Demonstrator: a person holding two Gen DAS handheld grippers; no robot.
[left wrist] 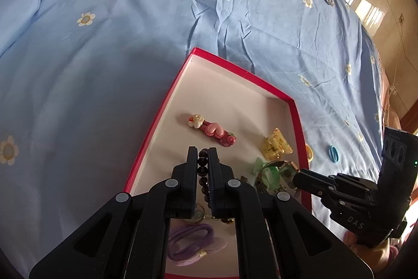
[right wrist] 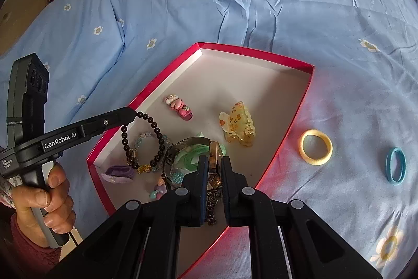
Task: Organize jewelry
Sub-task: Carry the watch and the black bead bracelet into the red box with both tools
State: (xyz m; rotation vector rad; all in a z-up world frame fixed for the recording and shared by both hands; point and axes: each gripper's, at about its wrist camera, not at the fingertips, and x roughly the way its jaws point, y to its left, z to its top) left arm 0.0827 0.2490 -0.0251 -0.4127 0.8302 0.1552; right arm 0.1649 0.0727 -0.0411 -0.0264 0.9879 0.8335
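Most of the jewelry already lies in the red box [right wrist: 300,119] on the bed [right wrist: 183,4]: a pink hair clip [right wrist: 179,107], a yellow claw clip [right wrist: 237,127], a purple hair tie [right wrist: 117,174], a green piece and a clear bead bracelet among a few small bits I cannot make out. My left fingers [left wrist: 202,156] are clenched on a dark bead bracelet [right wrist: 146,137], which hangs from them over the box's near corner. My right fingers [right wrist: 213,166] are clamped on a gold wristwatch [right wrist: 214,156], held low over the box floor. I judge both pieces only need setting down. Left after that, on the sheet beside the box, are a yellow hair tie [right wrist: 315,147] and a blue hair tie [right wrist: 396,165].
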